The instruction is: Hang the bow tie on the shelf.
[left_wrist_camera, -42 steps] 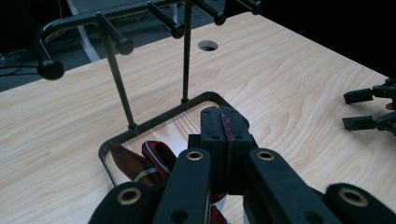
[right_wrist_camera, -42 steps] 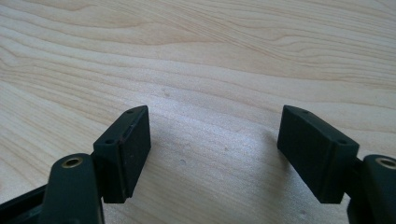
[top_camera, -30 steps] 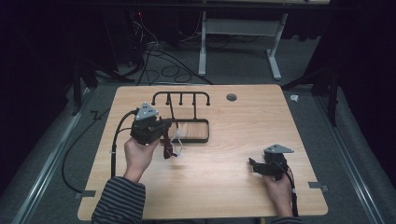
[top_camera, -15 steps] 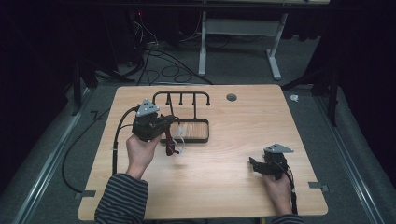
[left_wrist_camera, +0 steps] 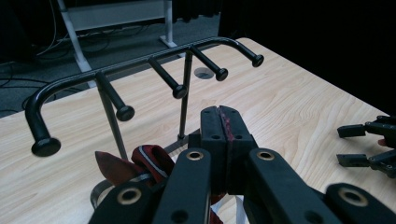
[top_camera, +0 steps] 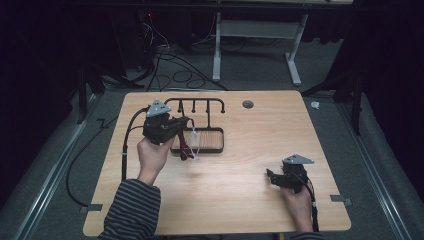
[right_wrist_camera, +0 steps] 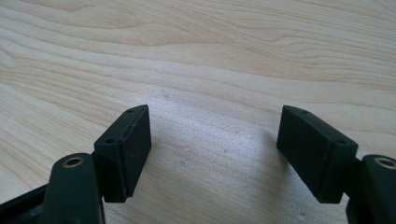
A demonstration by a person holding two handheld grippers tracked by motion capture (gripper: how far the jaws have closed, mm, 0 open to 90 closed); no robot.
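Wooden table [top_camera: 240, 200]. Black peg rack [left_wrist_camera: 140, 70] on wood-lined base, bar running across the table's far left, pegs pointing toward the person. Left gripper [left_wrist_camera: 223, 122], jaws pressed together on dark red striped cloth [left_wrist_camera: 149, 161] hanging lengthwise downward beside rack. Right gripper [right_wrist_camera: 212, 154], jaws wide apart, empty, low over table. No legible writing.

The left gripper [top_camera: 181, 123] is raised above the table in the left hand [top_camera: 152, 152], its jaws pressed together with a thin dark-red strip pinched between them. The right gripper [top_camera: 272, 177] sits low near the table's near right edge in the right hand [top_camera: 297, 205], jaws spread wide apart.
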